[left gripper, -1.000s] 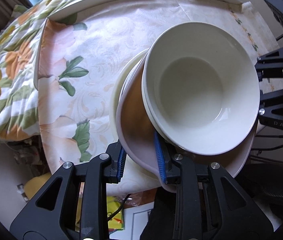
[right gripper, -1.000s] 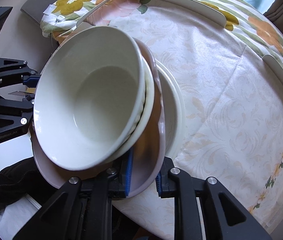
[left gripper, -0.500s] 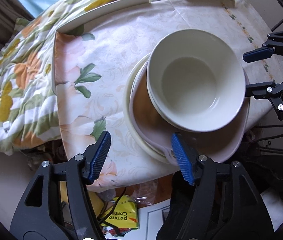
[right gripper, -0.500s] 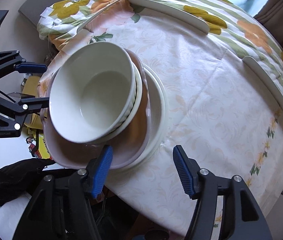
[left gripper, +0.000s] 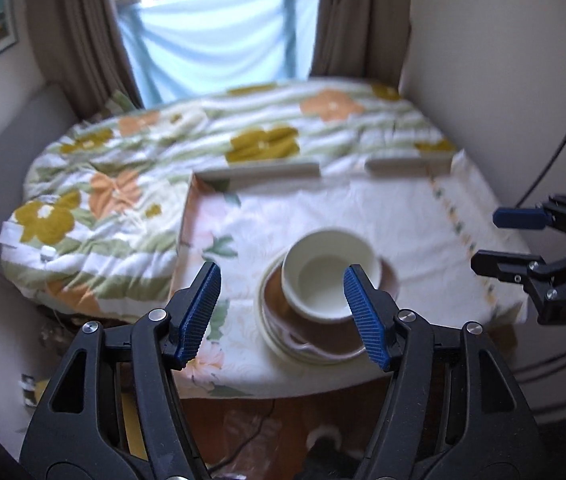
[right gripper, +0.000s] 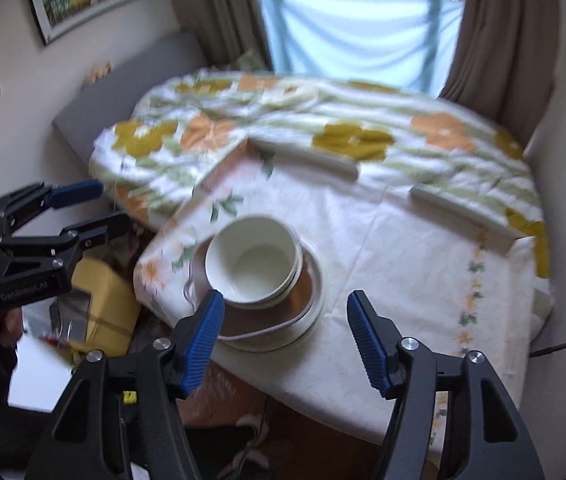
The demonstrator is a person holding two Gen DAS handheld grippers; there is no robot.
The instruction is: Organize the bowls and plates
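Two wide-open, empty tools, the left gripper (left gripper: pixel 282 314) and right gripper (right gripper: pixel 285 338), hover at lower frame before stacked bowls (left gripper: pixel 331 285) on plates (left gripper: pixel 307 340); best withdraw without nudging.

The bowl (left gripper: pixel 331 276) looks like glossy cream ceramic, the plates (left gripper: pixel 307 344) under it smooth and glazed. Soft printed cloth (left gripper: pixel 403 216) covers the worktop. Each claw has matt black plastic, ribbed blue pads (left gripper: pixel 199 312) and metal screws.
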